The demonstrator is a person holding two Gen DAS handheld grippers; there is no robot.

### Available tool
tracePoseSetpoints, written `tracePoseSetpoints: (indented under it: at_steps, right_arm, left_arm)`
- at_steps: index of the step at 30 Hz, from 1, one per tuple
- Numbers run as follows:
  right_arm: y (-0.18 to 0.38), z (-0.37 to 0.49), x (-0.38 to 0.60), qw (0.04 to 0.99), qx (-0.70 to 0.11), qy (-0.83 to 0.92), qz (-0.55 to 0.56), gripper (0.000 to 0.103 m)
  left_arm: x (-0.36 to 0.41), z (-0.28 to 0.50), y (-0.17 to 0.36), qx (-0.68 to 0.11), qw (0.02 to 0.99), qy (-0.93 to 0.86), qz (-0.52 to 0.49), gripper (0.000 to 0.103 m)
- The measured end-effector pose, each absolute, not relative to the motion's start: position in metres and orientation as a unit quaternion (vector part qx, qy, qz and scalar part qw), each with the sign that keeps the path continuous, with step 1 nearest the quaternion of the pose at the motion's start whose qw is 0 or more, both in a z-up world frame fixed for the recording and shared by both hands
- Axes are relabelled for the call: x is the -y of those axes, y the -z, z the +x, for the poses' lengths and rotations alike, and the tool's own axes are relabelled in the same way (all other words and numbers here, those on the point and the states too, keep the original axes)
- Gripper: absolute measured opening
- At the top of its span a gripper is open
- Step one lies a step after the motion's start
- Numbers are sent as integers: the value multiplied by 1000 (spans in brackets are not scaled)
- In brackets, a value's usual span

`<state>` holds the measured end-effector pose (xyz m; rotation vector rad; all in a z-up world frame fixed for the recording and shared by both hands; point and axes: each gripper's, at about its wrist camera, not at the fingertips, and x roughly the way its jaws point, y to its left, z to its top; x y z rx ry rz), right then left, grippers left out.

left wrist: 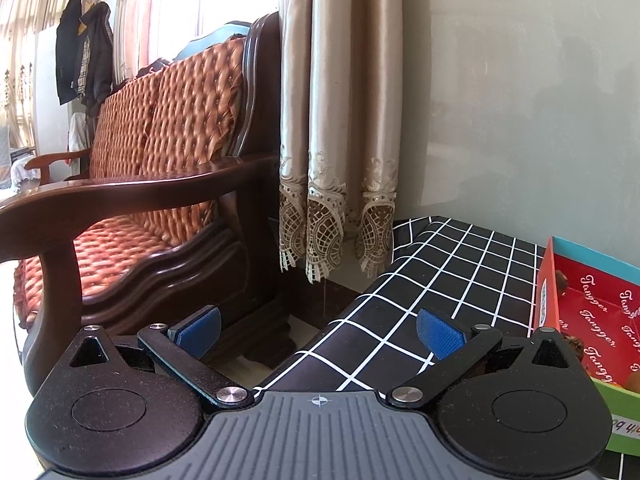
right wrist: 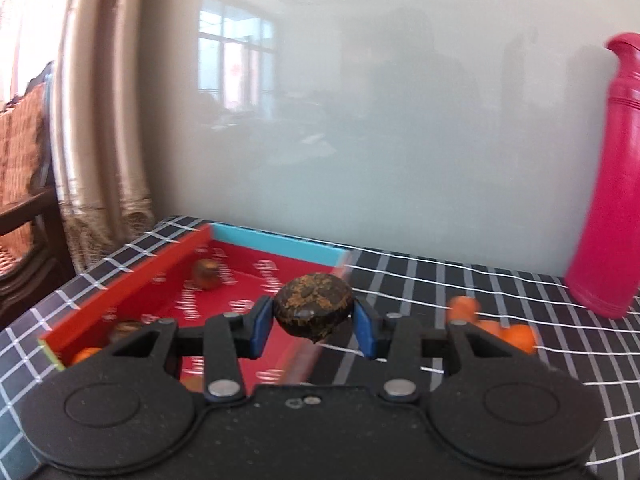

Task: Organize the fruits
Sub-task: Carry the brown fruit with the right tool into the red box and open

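Right hand-held gripper (right wrist: 313,326): blue pads are closed on a dark brown, rough-skinned fruit (right wrist: 314,310), held clear of the worktop (right wrist: 500,360) at the right edge of the red box (right wrist: 132,280). The fruit is taken across its widest part, one pad on each side, its flattened top facing up. It is judged to be light and fairly firm, with a dry, mottled skin that should not slip on the pads; a hard squeeze could bruise or crack it, so the mid-girth hold seems right.

Left hand-held gripper (left wrist: 319,334): jaws are spread wide, nothing between them, poised over the near corner of the checked worktop beside the box.

Inside the box, similar brown fruits (right wrist: 206,274) are seen, with one orange piece (right wrist: 86,356) at the near end.

Further right, small orange fruits (right wrist: 516,336) lie loose on the cloth; their number cannot be told through the blur, possibly three or four.

Beyond them a tall pink flask (right wrist: 612,184) stands against the wall.
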<state>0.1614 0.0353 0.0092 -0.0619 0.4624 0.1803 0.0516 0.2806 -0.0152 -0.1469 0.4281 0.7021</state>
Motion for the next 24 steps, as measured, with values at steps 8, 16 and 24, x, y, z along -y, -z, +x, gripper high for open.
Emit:
tracePoseSetpoints:
  at_steps: [8, 16, 24]
  right_arm:
    - [3, 169, -75, 961, -245, -123, -28, 41]
    - [11, 165, -90, 961, -242, -124, -47, 58]
    - [0, 160, -33, 978, -203, -45, -17, 66]
  left_arm:
    - [-295, 46, 17, -209, 908, -357, -69, 103]
    - [-305, 41, 20, -212, 905, -360, -81, 103]
    - [-278, 51, 12, -199, 919, -332, -75, 103]
